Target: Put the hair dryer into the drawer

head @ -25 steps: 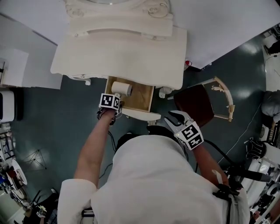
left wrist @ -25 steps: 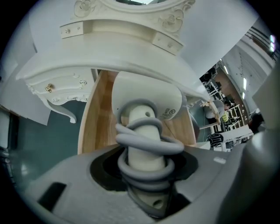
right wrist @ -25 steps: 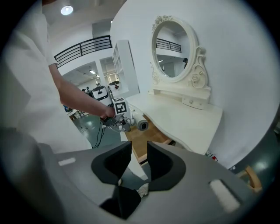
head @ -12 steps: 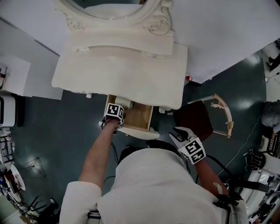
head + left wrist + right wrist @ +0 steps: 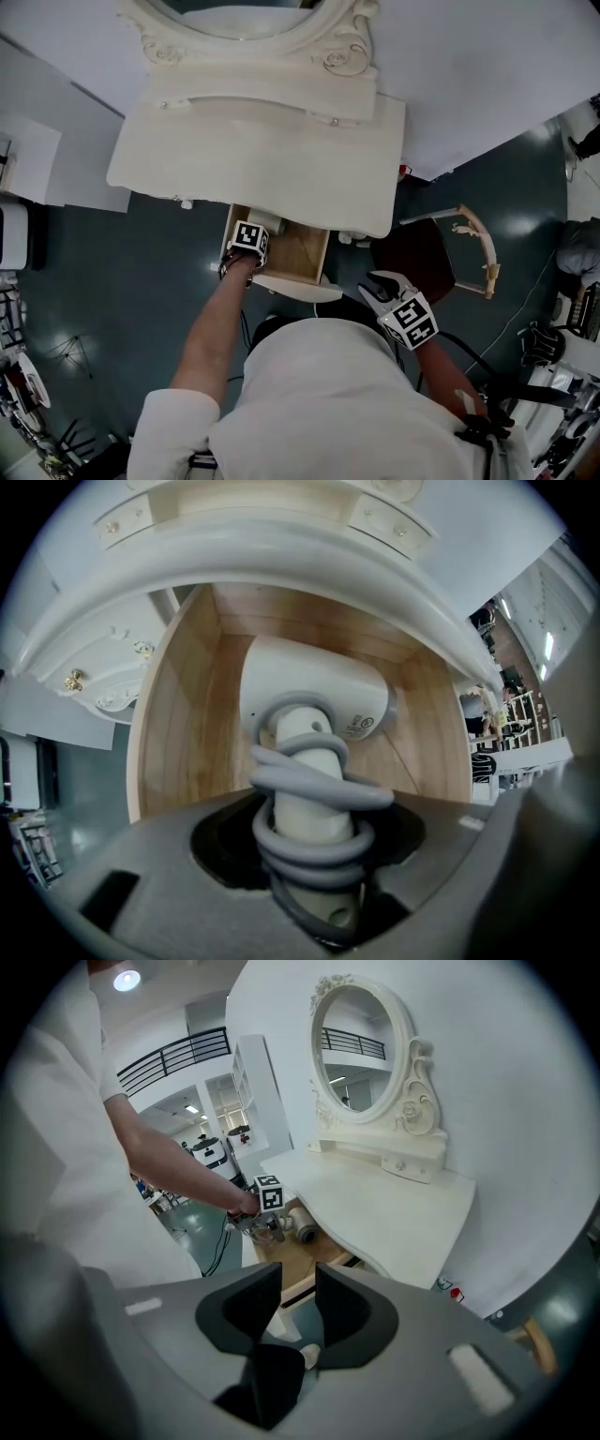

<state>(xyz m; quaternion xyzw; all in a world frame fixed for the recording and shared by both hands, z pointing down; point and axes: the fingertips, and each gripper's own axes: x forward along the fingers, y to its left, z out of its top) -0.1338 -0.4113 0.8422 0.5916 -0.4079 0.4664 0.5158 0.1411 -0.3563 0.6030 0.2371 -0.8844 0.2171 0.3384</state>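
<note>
The left gripper (image 5: 247,244) points down into the open drawer (image 5: 302,253). Its jaws clamp the hair dryer (image 5: 314,691) by its handle, which is wound with grey cord (image 5: 319,794). The dryer's head lies on the wooden floor, under the table (image 5: 253,159) edge overhanging the far end. To the right, near the chair (image 5: 417,246), the right gripper (image 5: 378,284) hovers with jaws apart, empty.

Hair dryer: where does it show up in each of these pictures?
Left gripper view: centre, the hair dryer inside the drawer.
Right gripper view: left of centre, in the drawer.
Head view: mostly hidden under the left gripper.
Shared landmark: the wooden drawer.
</note>
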